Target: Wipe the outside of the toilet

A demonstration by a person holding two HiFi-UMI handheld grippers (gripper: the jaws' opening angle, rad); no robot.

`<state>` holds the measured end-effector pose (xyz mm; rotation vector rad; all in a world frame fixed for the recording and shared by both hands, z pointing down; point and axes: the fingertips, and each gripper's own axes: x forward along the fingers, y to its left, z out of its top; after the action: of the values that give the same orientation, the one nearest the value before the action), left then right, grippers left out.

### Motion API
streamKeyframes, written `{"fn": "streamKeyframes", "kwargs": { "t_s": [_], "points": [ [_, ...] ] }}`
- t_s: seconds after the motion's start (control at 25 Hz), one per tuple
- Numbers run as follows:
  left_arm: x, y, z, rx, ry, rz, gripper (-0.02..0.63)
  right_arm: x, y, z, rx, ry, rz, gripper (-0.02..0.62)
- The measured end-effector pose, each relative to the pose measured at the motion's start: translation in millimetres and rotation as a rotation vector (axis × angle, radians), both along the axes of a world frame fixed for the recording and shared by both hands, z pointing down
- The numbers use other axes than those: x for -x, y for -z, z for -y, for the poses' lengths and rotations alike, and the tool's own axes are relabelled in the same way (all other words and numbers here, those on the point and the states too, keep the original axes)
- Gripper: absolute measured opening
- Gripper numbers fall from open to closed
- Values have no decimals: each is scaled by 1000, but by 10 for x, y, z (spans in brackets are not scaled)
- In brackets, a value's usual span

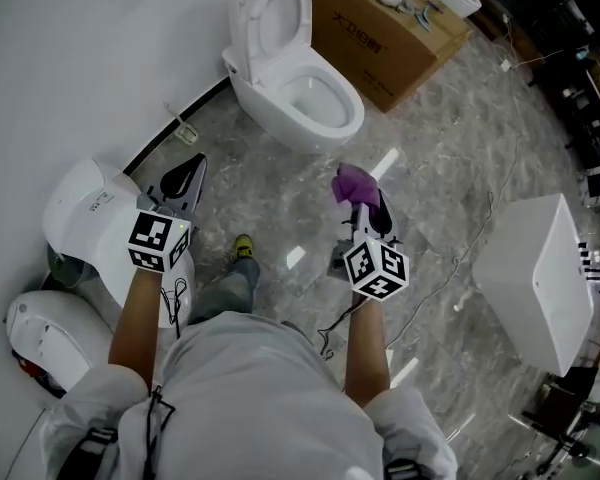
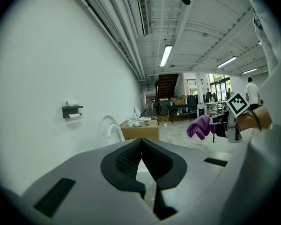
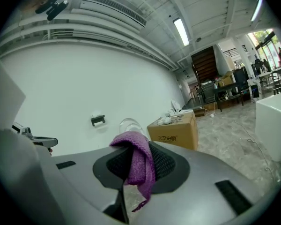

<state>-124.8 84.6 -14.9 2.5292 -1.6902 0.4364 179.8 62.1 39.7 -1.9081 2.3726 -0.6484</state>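
R gripper (image 1: 363, 206) jaws are clamped on a purple cloth (image 1: 351, 182), which is bunched and folded over the pads with a tail hanging down. L gripper (image 1: 183, 181) jaws are together w/ nothing between them. Both are held low over the marble floor (image 1: 450, 148), well short of the toilet (image 1: 298, 88).

The toilet sits ahead by the wall (image 1: 70, 58), lid up and bowl open. A cardboard box (image 1: 385, 38) is just beside its far side.

Risks:
- The grip is only on a fold, so the cloth could prob pull out once pressed on porcelain.
- The loose tail may dip into the open bowl.
- The box crowds that flank, so a wipe there may bump it.
- A cable (image 1: 460, 258) on the floor near R is a snag/trip hazard when stepping in.

Toilet long axis runs lid to bowl front. The front points back toward the person, slightly to R.
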Motion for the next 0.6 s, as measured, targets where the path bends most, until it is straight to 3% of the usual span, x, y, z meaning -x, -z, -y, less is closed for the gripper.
{"fn": "streamKeyframes", "kwargs": {
  "t_s": [0.24,0.6],
  "points": [
    [431,-326,991,77,-30,-30,14,490,-202,948,66,-25,-24,91],
    [746,-892,1720,175,-54,-71,14,912,-593,1592,143,-17,-34,91]
  ]
}}
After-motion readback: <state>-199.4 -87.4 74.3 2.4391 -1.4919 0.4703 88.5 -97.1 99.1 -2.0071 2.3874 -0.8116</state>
